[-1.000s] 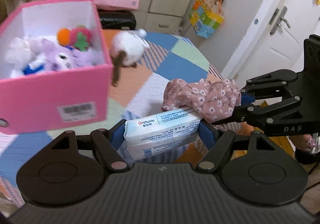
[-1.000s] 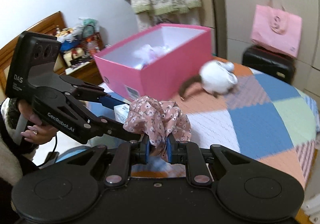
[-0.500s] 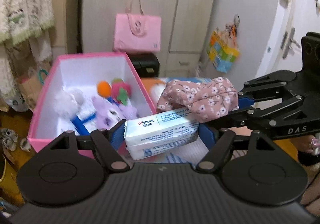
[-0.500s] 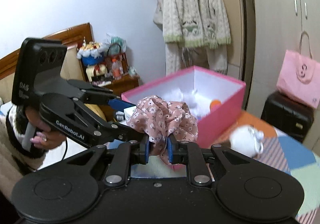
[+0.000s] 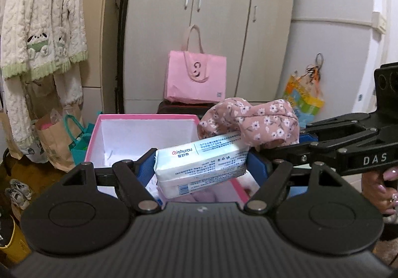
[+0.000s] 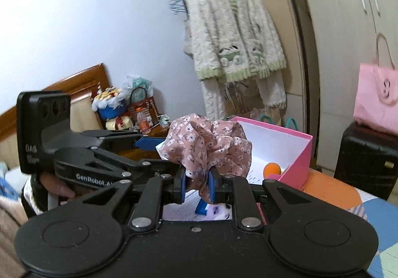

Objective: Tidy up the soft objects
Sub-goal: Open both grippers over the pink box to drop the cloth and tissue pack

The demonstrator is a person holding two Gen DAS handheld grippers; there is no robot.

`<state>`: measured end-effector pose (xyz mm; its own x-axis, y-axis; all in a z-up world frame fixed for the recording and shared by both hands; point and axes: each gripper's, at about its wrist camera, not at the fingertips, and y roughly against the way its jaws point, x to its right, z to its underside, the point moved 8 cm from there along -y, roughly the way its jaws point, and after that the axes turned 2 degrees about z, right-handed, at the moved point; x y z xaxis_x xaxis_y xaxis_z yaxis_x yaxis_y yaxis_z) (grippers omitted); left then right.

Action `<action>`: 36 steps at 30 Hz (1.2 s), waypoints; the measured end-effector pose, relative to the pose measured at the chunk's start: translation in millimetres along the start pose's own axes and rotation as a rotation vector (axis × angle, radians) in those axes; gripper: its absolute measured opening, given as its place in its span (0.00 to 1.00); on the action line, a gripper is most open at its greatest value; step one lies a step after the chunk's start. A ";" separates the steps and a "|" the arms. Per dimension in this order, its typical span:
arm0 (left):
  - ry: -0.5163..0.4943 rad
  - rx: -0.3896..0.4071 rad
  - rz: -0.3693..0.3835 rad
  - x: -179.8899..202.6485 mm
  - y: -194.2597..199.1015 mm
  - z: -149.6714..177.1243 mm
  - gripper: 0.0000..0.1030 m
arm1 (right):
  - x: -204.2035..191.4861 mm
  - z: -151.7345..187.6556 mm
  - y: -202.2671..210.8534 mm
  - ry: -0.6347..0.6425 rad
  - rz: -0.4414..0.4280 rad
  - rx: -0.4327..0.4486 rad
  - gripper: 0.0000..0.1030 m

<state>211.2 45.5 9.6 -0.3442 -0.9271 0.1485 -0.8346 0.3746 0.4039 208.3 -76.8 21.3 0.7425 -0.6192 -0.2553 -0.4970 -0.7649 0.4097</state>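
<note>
My left gripper (image 5: 201, 168) is shut on a white tissue pack (image 5: 199, 164) and holds it above the open pink box (image 5: 146, 117). My right gripper (image 6: 197, 184) is shut on a pink floral scrunchie (image 6: 209, 146), also over the box (image 6: 296, 163). The scrunchie (image 5: 251, 121) rests against the tissue pack's top right corner in the left wrist view. An orange ball (image 6: 272, 168) and other plush toys lie inside the box, mostly hidden. The left gripper (image 6: 149, 141) shows at the left of the right wrist view.
A pink tote bag (image 5: 196, 79) sits on a black case (image 6: 365, 156) behind the box. A knitted cardigan (image 5: 42, 22) hangs at the left. Paper bags (image 5: 57, 141) stand on the floor. The patchwork table cover (image 6: 373, 213) lies at the right.
Both grippers have risen and moved forward over the pink box with their loads. The views have tilted up, so the box now sits low and the white plush is out of sight.
</note>
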 end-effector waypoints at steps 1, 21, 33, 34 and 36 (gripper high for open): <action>0.000 -0.006 -0.001 -5.3 -5.5 -2.0 0.73 | 6.5 -2.8 -7.5 -0.018 0.001 -0.006 0.21; -0.018 -0.331 -0.025 -67.6 -88.3 27.4 0.74 | 63.8 -1.2 -124.0 -0.173 0.046 -0.192 0.21; -0.014 -0.292 -0.053 -75.9 -71.7 22.8 0.85 | 58.2 -3.9 -133.5 -0.113 0.144 -0.202 0.46; -0.014 -0.283 -0.045 -75.3 -66.1 21.5 0.85 | 57.3 -4.3 -128.3 -0.107 0.153 -0.194 0.48; 0.000 -0.270 -0.031 -74.8 -54.3 18.5 0.85 | 55.3 -4.9 -118.2 -0.095 0.169 -0.184 0.50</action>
<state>274.3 94.8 -40.1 -0.3206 -0.9379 0.1325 -0.6999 0.3288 0.6341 310.4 -19.8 -37.0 0.6062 -0.7560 -0.2471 -0.5138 -0.6094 0.6039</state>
